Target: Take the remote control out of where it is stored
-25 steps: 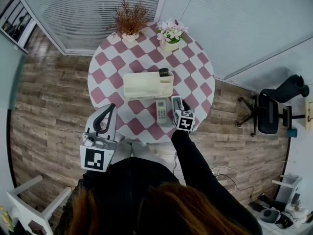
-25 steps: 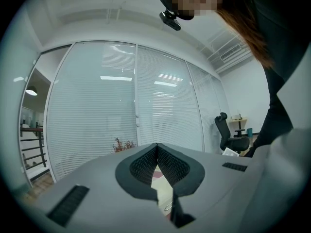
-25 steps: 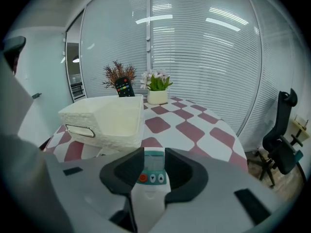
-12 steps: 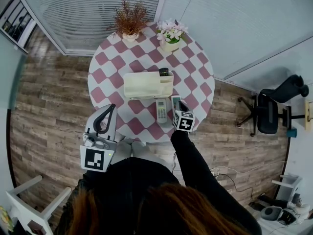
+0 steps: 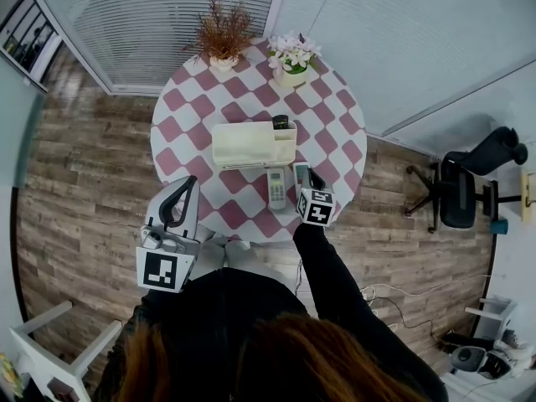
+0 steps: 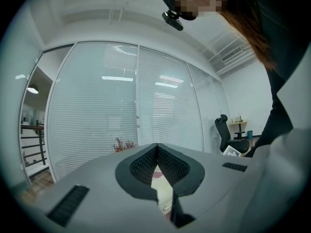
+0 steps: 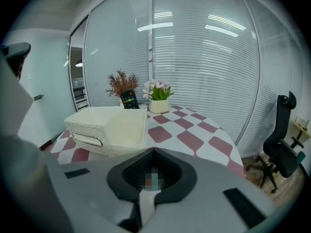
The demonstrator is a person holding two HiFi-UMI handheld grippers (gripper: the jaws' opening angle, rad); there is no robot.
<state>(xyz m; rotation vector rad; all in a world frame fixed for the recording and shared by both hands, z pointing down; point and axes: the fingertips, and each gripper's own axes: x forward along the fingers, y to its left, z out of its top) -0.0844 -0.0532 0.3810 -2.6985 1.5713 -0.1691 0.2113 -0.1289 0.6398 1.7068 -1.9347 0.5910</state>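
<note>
Closing empty just now, right gripper's (image 5: 316, 178) jaws rest together beside a grey remote (image 5: 300, 174). Left gripper's (image 5: 189, 186) meet; black remote (image 5: 280, 123) sits boxed.

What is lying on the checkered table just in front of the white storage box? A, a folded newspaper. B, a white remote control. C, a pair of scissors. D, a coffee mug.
B: in the head view a white remote control lies flat on the checkered table, on the near side of the white storage box.
</note>
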